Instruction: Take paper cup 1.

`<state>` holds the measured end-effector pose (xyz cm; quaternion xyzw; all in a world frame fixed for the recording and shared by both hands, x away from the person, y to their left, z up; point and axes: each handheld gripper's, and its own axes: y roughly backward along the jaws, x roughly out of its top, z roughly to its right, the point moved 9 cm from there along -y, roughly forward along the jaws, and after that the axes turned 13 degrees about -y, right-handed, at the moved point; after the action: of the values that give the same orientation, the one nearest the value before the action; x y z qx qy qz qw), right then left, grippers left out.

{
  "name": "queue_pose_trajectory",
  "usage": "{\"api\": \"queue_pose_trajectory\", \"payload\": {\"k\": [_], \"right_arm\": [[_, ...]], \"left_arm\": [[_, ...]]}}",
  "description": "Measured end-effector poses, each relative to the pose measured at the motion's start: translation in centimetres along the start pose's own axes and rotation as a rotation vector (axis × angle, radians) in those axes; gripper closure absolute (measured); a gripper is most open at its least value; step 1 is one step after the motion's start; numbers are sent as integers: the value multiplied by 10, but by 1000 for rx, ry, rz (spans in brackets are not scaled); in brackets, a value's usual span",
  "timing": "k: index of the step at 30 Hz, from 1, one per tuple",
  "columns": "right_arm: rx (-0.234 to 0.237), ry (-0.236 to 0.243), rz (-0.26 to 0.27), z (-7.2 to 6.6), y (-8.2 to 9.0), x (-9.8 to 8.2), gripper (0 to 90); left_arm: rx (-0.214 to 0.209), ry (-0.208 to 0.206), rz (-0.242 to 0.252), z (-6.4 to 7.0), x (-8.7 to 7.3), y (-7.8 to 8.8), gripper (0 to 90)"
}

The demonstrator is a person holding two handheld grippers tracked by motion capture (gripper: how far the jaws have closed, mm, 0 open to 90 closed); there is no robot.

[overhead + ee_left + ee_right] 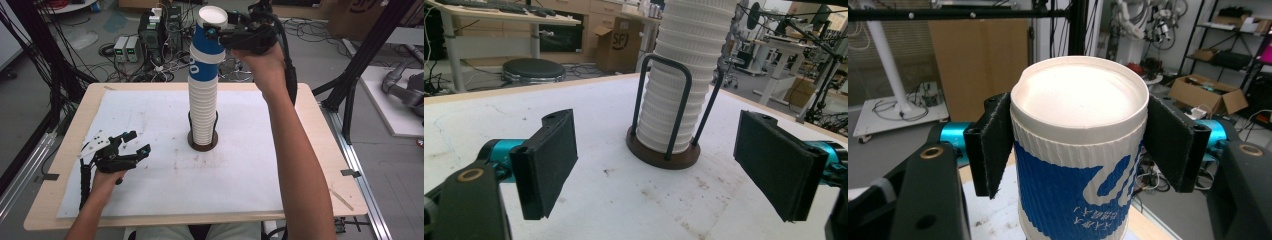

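- My right gripper [216,34] is up high and squeezes the blue cup [1079,165] near its top, one jaw on each side.
- That cup sits upside down on top of a tall stack of cups [203,107].
- The stack stands in a round brown holder [663,154] in the middle of the table [60,150].
- My left gripper [135,145] rests low by the table, jaws spread wide and holding nothing.
- The stack is well off from it, straight ahead.
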<state>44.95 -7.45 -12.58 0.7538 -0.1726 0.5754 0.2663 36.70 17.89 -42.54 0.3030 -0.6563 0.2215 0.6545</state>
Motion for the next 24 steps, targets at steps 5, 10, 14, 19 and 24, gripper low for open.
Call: {"api": "queue_pose_trajectory", "payload": {"k": [5, 10, 14, 19, 24], "right_arm": [[-6, -9, 45, 0, 15, 7, 323], [-14, 0, 77, -1, 34, 10, 324], [-23, 5, 97, 2, 52, 7, 323], [-37, -2, 110, 8, 75, -2, 323], [-51, -10, 99, 16, 94, -22, 323]], "left_arm": [[-1, 4, 1, 0, 0, -1, 174], [-3, 2, 3, 1, 0, 0, 174], [-11, -1, 0, 2, 0, -1, 175], [-17, -1, 1, 4, 0, -2, 174], [-27, -8, 4, 6, 1, -3, 174]]}}
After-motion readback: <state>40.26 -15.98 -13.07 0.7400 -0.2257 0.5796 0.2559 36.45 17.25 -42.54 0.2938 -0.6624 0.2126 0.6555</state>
